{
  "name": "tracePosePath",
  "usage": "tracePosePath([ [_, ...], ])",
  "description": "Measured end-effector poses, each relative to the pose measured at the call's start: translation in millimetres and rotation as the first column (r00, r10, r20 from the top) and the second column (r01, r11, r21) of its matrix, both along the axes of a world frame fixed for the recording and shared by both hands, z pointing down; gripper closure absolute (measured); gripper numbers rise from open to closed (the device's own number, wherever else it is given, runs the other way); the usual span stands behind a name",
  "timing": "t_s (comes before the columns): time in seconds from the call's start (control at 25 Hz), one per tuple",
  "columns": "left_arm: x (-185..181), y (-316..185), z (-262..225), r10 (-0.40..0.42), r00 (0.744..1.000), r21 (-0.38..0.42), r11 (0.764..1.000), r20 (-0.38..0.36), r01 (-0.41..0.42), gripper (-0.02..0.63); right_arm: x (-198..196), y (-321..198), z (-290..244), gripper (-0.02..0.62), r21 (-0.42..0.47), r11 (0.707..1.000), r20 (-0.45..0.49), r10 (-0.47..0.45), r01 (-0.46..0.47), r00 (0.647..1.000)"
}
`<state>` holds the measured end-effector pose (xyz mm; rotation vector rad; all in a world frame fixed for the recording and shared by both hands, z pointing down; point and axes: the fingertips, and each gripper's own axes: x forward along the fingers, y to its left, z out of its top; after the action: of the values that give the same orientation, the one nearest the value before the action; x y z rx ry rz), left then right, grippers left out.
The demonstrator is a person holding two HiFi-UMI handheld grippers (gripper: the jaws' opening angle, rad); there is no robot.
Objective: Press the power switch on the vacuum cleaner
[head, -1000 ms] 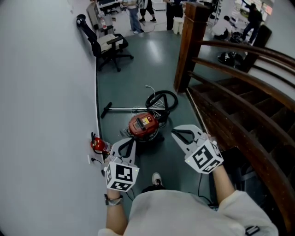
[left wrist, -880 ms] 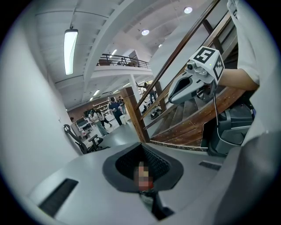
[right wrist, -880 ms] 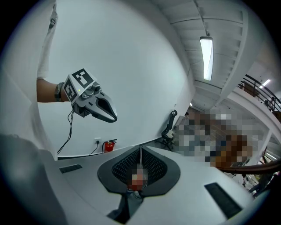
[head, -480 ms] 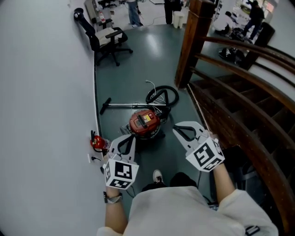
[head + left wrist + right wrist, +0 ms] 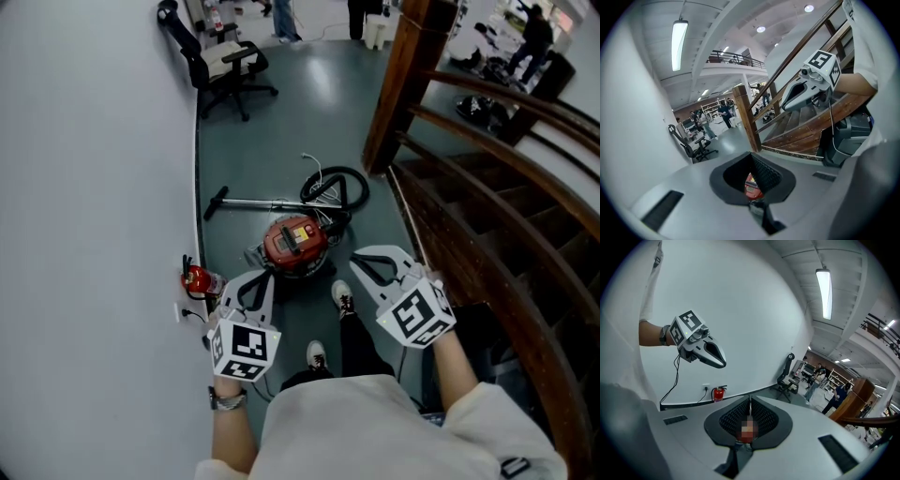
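Note:
A red canister vacuum cleaner (image 5: 295,244) lies on the grey-green floor, with its black hose (image 5: 335,187) coiled behind it and its wand (image 5: 253,202) stretched to the left. My left gripper (image 5: 262,274) hangs in the air just left of and short of the vacuum, jaws together and empty. My right gripper (image 5: 355,263) hovers to the vacuum's right, also shut and empty. In the left gripper view the vacuum (image 5: 751,186) shows through the gap behind the closed jaws, far below. Its power switch is too small to make out.
A white wall runs along the left, with a red fire extinguisher (image 5: 195,278) at its foot. A wooden staircase with railing (image 5: 487,197) and post (image 5: 403,75) stands at the right. An office chair (image 5: 220,61) is farther back. My shoes (image 5: 342,297) are close to the vacuum.
I have stepped forward: one foot now lies beside the vacuum. Both grippers have stayed shut and kept much the same place in the view.

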<state>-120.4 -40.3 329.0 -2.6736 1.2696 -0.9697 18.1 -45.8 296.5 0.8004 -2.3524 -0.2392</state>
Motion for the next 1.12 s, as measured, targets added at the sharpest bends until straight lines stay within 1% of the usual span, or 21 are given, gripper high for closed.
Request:
tracePosePath([
  [0.24, 8.1, -18.5, 6.3, -0.034, 0.999, -0.012, 0.999, 0.0, 0.034, 0.606, 7.9, -27.5, 10.7, 0.565, -0.014, 1.0, 0.005, -0.022, 0.022, 1.0],
  [0.68, 7.9, -60.1, 22.7, -0.106, 0.994, -0.039, 0.994, -0.01, 0.106, 0.606, 9.3, -76.1, 44.9, 0.565, -0.061, 0.996, -0.001, -0.065, 0.065, 0.998],
  [0.92, 12.1, -87.7, 34.7, -0.114, 0.993, -0.044, 0.993, -0.022, 0.113, 0.606, 7.6, -106.1, 65.9, 0.565, -0.073, 0.995, 0.0, -0.069, 0.069, 0.998],
  [1.12, 13.1, -105.3, 51.9, -0.121, 0.992, -0.061, 0.991, -0.017, 0.12, 0.606, 2.5, -127.3, 84.2, 0.565, -0.086, 0.994, 0.007, -0.072, 0.073, 0.997],
])
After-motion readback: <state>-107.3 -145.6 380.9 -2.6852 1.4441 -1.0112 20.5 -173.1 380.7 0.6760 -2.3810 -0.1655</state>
